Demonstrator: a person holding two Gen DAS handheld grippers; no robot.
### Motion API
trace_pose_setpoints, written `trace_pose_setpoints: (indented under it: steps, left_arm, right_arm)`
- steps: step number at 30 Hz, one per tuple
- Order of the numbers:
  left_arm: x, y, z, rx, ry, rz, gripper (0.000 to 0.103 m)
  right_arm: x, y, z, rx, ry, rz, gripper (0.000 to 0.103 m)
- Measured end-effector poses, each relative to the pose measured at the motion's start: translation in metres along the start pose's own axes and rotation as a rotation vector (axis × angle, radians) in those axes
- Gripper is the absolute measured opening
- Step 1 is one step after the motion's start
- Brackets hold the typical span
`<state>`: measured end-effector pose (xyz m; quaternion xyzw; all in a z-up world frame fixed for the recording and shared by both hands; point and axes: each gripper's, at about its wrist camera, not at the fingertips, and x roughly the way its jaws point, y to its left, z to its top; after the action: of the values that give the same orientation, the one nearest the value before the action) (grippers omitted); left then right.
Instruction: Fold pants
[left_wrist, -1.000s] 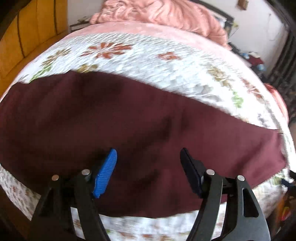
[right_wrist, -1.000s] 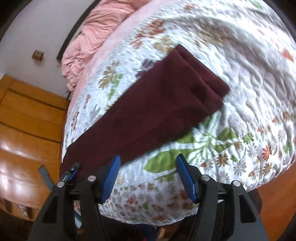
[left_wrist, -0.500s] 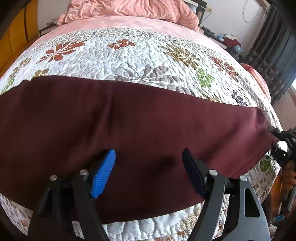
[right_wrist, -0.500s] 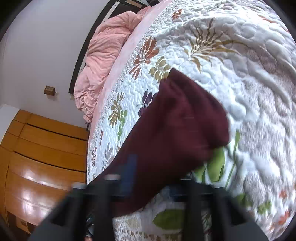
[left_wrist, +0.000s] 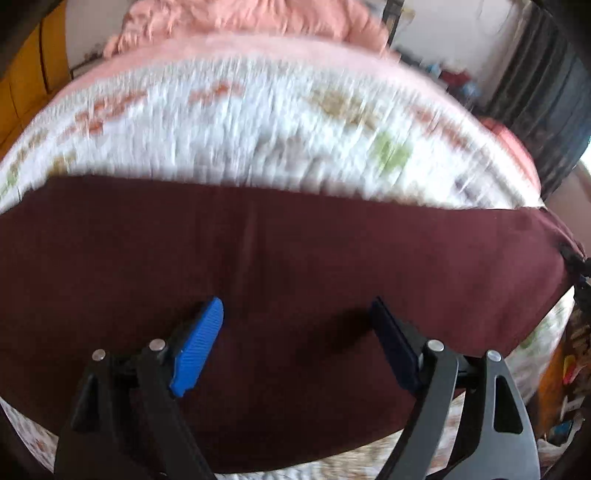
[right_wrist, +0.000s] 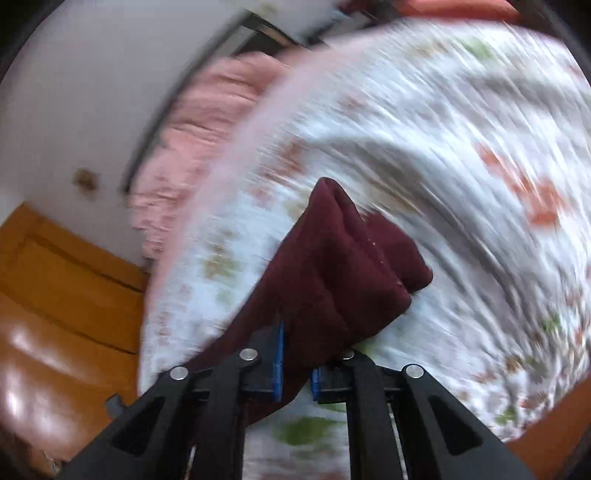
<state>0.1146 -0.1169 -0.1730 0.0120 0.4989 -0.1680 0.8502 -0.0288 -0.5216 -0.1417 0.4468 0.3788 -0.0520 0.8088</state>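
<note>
The right tool (right_wrist: 295, 363) is clamped on the maroon pants (right_wrist: 343, 266), its blue pads (right_wrist: 277, 363) pinching a bunched end of the cloth, which rises toward 12 o'clock off the floral quilt (right_wrist: 461, 155). The left tool (left_wrist: 295, 343) has its jaws apart and opening, hanging over the pants (left_wrist: 295, 258) with nothing pressed between them; its blue pad (left_wrist: 197, 350) sits at 7 o'clock. In the left wrist view the pants lie as a long flat band across the quilt (left_wrist: 258, 129). A pink blanket (left_wrist: 251, 18) is heaped at 12 o'clock, an orange wooden cabinet (right_wrist: 55, 295) at 9 o'clock in the right wrist view.
</note>
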Motion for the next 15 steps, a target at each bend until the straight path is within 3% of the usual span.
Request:
trace_pose_setpoints:
  steps: [2, 3, 7, 11, 15]
  left_arm:
    - [0.001, -0.007, -0.005, 0.074, -0.029, 0.019, 0.085]
    - [0.001, -0.007, -0.006, 0.083, -0.032, 0.018, 0.085]
    - [-0.014, 0.014, 0.002, -0.042, -0.029, -0.063, 0.084]
    - [-0.046, 0.043, 0.003, -0.130, -0.073, -0.080, 0.085]
    - [-0.075, 0.077, 0.000, -0.164, -0.113, -0.012, 0.086]
  right_arm:
    - [0.019, -0.017, -0.007, 0.013, 0.047, -0.057, 0.010]
    - [0.019, -0.019, -0.010, 0.017, 0.030, -0.036, 0.010]
    - [0.004, 0.001, -0.007, -0.021, -0.002, -0.026, 0.010]
    - [-0.021, 0.061, -0.009, -0.195, -0.071, -0.043, 0.010]
    - [-0.031, 0.142, -0.016, -0.374, -0.114, 0.001, 0.010]
